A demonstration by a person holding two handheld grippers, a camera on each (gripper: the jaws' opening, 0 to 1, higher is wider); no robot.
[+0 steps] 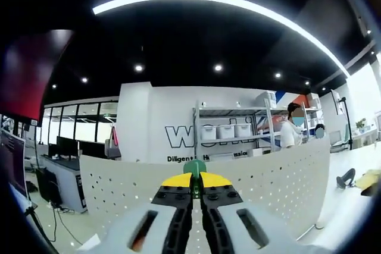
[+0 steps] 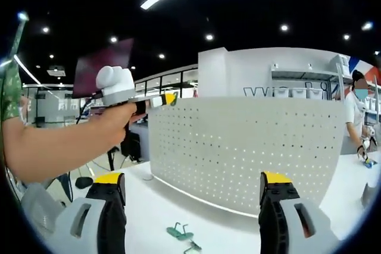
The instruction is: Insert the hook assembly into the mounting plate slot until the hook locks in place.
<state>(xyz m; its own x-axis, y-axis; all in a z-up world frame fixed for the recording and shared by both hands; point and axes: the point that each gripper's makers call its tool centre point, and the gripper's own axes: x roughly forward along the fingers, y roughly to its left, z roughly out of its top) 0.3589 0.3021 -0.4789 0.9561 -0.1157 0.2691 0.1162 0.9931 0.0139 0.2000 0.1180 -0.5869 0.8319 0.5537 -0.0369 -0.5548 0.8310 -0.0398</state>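
left gripper (image 1: 195,190) closed on green hook (image 1: 194,167), tip pointed at pegboard (image 1: 268,176) | right gripper (image 2: 193,191) wide open, empty | second hook (image 2: 183,232) laid flat on table (image 2: 149,206)

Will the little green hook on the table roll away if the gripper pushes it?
Probably not. The green hook lies flat on the white table and looks like bent wire, so it would likely slide rather than roll. It seems small and light, so a nudge could skid it easily. The right gripper is open above it.
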